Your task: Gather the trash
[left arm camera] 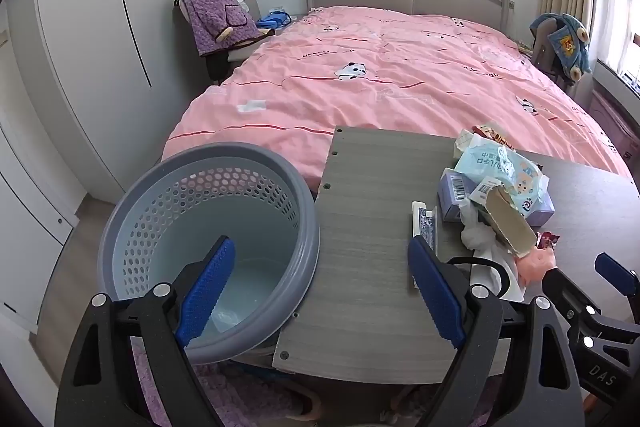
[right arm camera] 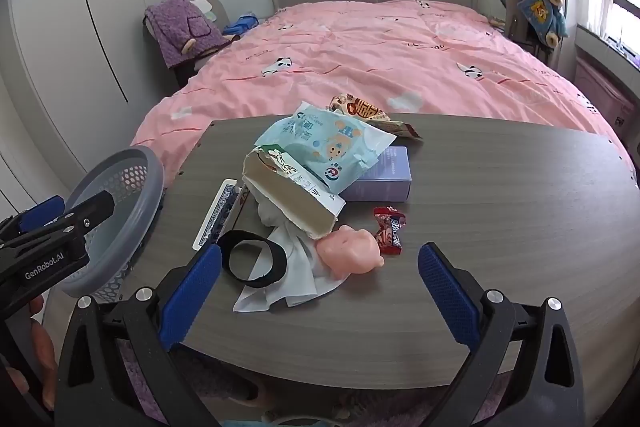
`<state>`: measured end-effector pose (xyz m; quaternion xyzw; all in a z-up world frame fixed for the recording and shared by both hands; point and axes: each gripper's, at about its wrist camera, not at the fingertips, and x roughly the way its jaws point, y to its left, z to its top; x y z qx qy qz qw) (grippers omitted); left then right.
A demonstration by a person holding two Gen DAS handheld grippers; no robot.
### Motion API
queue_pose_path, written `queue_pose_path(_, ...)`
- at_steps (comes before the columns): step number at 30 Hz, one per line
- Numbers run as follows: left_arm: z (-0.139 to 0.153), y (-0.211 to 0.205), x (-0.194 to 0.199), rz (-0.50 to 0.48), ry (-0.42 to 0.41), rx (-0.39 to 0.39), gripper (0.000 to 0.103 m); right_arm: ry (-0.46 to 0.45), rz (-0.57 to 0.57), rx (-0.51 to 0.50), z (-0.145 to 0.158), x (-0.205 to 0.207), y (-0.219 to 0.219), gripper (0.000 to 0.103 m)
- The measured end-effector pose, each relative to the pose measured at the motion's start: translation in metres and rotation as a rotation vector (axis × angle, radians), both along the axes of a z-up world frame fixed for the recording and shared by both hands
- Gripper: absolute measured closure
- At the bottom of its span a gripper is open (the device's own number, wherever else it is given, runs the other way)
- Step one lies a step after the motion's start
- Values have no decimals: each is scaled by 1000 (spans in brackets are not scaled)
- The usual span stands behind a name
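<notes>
Right now both tongs are spread wide w/ nothing between the blue pads. Left tongs (left arm camera: 320, 291) hang over the near left corner of the counter (left arm camera: 360, 227), one pad over the gray basket (left arm camera: 120, 211), the other over the wood top. That basket is a perforated bin w/ a thick rim, sitting just off the counter's left edge, rim touching or nearly touching it; can't tell which. Right tongs (right arm camera: 320, 295) hover over the near edge of the counter, facing the trash pile. Pile sits mid-counter, left of center in the right wrist view: a pale blue wipes pack (right arm camera: 324, 147) on top of a lavender box (right arm camera: 384, 175), w/ a torn carton (right arm camera: 288, 195) leaning across the front, open end toward the near side. Behind the pack, far side, a red and gold wrapper (right arm camera: 368, 113). Near side: a pink piggy toy (right arm camera: 348, 251) lying on white crumpled paper (right arm camera: 288, 279), a black ring band (right arm camera: 252, 259) just left of it, partly over the paper, and a red candy wrapper (right arm camera: 388, 231) just right of the toy, apart from the box. A blue-patterned card box (right arm camera: 218, 215) lies left of the carton. Past the counter, a bed w/ pink panda duvet (right arm camera: 360, 59), purple robe (right arm camera: 180, 27) on a chair far left.
</notes>
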<state>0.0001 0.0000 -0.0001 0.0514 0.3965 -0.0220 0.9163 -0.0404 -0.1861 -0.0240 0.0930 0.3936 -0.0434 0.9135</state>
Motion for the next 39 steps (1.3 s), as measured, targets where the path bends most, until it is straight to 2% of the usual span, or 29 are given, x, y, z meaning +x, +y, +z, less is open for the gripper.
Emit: queue_pose_path(39,2,4,-10,-5,-17,14,19,-3,-7,-19,4,-6,8,6)
